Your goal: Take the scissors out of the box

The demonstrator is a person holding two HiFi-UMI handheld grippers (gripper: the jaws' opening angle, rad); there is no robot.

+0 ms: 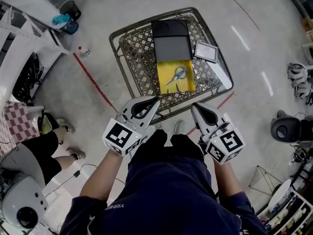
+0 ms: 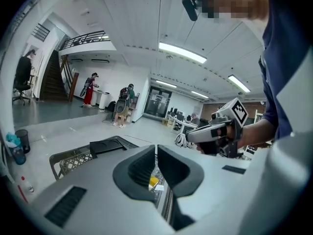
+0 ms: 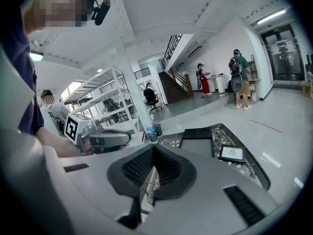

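Blue-handled scissors [image 1: 177,74] lie in an open yellow box [image 1: 166,67] whose black lid [image 1: 170,42] is slid back over its far end. The box rests in a wire mesh basket [image 1: 117,35]. My left gripper [image 1: 157,99] is shut and empty, its tips just short of the basket's near rim, left of the box. Level with it, my right gripper [image 1: 193,105] is also shut and empty, right of the box. A sliver of the yellow box [image 2: 153,181] shows below the left gripper [image 2: 156,148] in its own view. The right gripper view shows the right gripper [image 3: 153,148] facing the lid [image 3: 198,133].
A framed white card [image 1: 206,51] lies in the basket beside the lid. On the floor are a small bottle [image 1: 84,51] and a red tape line [image 1: 93,80]. A seated person's legs [image 1: 49,146] are at the left, a black chair [image 1: 288,129] at the right.
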